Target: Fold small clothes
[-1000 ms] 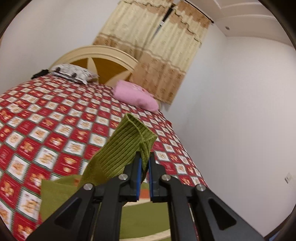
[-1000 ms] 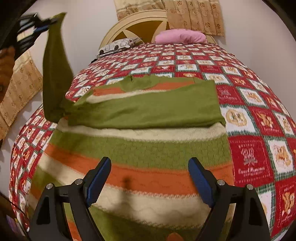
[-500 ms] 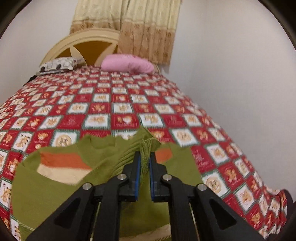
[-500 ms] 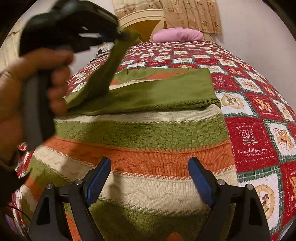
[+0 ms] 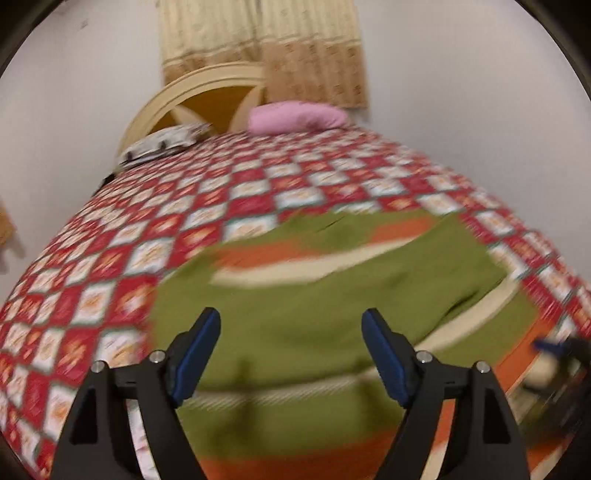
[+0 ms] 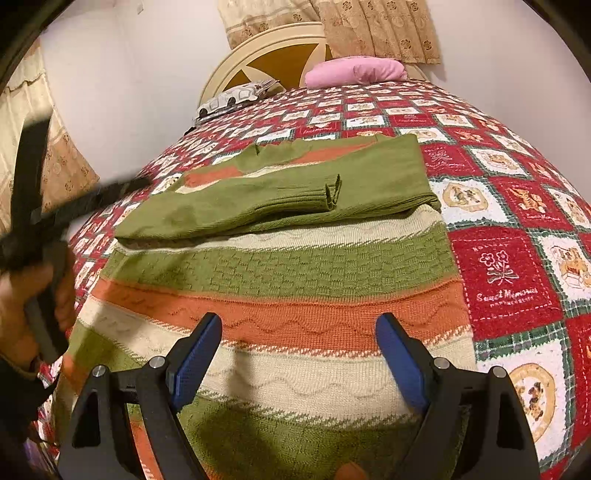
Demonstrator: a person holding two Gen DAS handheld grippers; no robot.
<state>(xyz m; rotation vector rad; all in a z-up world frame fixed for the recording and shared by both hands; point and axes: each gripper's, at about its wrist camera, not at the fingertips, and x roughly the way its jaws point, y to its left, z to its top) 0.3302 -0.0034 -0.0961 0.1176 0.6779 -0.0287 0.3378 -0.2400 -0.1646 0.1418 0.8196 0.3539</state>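
A striped knit sweater (image 6: 280, 291) in green, orange and cream lies flat on the bed. Both green sleeves (image 6: 258, 203) are folded across its upper part, one cuff (image 6: 332, 192) lying on top. My right gripper (image 6: 299, 354) is open and empty, hovering over the sweater's lower stripes. My left gripper (image 5: 291, 350) is open and empty above the sweater (image 5: 314, 325); that view is motion-blurred. In the right wrist view the left gripper (image 6: 44, 221) shows blurred at the left edge, held in a hand.
The bed has a red patchwork cover (image 6: 509, 266). A pink pillow (image 6: 354, 72) and a patterned pillow (image 6: 236, 98) lie at the cream headboard (image 6: 280, 48). Curtains (image 6: 332, 22) hang behind. White walls stand left and right.
My left gripper carried the green sleeve across the sweater, opened and let it go, then pulled back left. The sleeve now lies folded on the sweater. My right gripper stayed open.
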